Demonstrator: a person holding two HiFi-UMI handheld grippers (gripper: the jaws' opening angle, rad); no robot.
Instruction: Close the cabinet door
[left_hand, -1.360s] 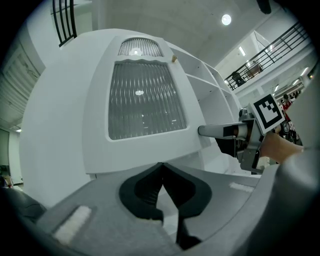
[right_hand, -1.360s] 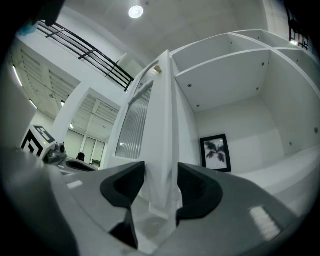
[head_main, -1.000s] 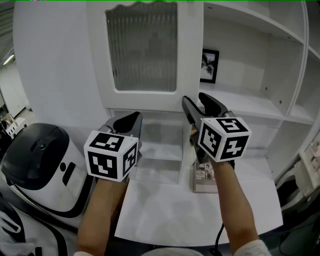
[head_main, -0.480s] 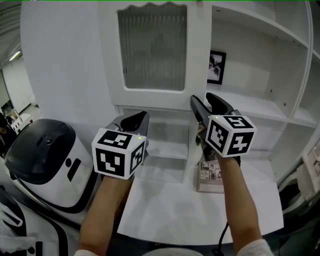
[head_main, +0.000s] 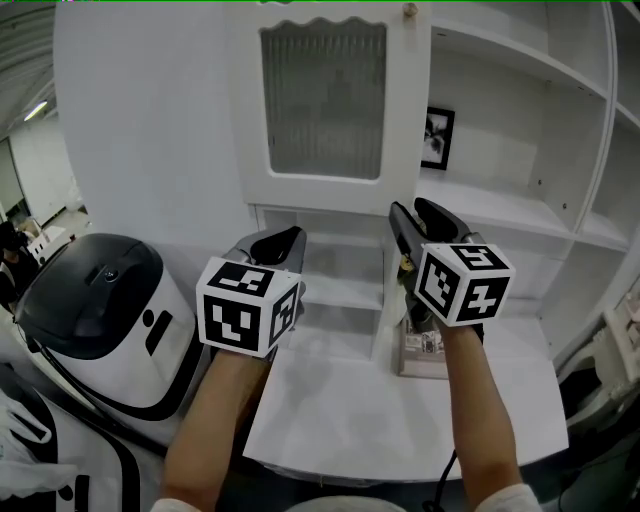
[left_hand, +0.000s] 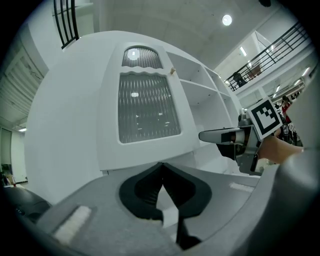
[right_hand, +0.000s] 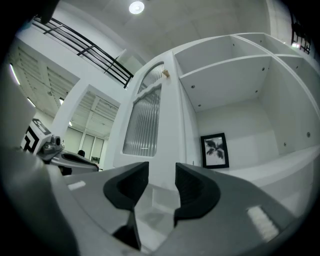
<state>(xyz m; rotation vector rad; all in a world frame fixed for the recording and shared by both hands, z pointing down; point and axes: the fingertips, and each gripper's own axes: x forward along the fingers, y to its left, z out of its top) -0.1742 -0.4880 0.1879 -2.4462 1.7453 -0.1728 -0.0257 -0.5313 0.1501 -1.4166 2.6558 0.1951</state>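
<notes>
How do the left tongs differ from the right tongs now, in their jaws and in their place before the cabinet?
The left tongs have their tips together; the right tongs stand apart and are closing, with nothing between them. In the head view the left tongs sit under the left part of the cabinet door, the right tongs near its right edge. Both face that door and hold nothing.

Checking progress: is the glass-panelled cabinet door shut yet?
Open: the cabinet door stands out from the shelves, leaving the picture frame compartment uncovered.
</notes>
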